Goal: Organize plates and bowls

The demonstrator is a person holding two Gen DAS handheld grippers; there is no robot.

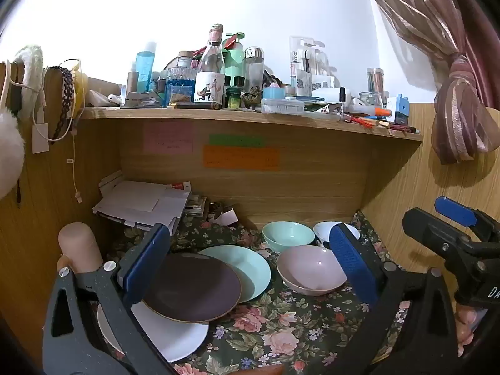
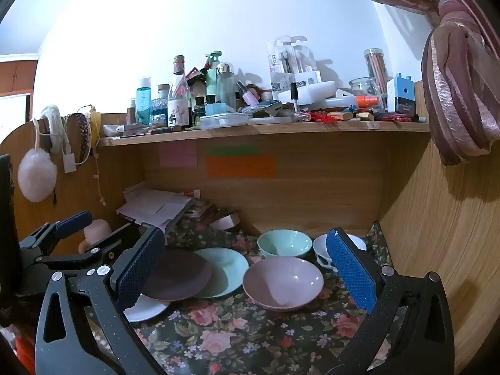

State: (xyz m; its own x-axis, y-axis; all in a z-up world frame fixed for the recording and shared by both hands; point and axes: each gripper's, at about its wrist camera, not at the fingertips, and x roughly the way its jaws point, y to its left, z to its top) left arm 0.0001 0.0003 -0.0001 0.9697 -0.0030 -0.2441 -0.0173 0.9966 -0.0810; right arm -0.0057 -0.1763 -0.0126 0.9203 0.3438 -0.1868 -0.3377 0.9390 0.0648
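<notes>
Both hand-held grippers, left (image 1: pixel 247 268) and right (image 2: pixel 247 268), gape empty; best to lift the dark brown round plate (image 1: pixel 190 287) by its rim before stacking.

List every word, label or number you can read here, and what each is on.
"harks": clear plastic toothbrush pack on the wooden shelf.
"DA": black right gripper, cut off.
Pink, green and orange sticky notes: writing too blurred.
Fox-picture bottle label: unreadable.
</notes>
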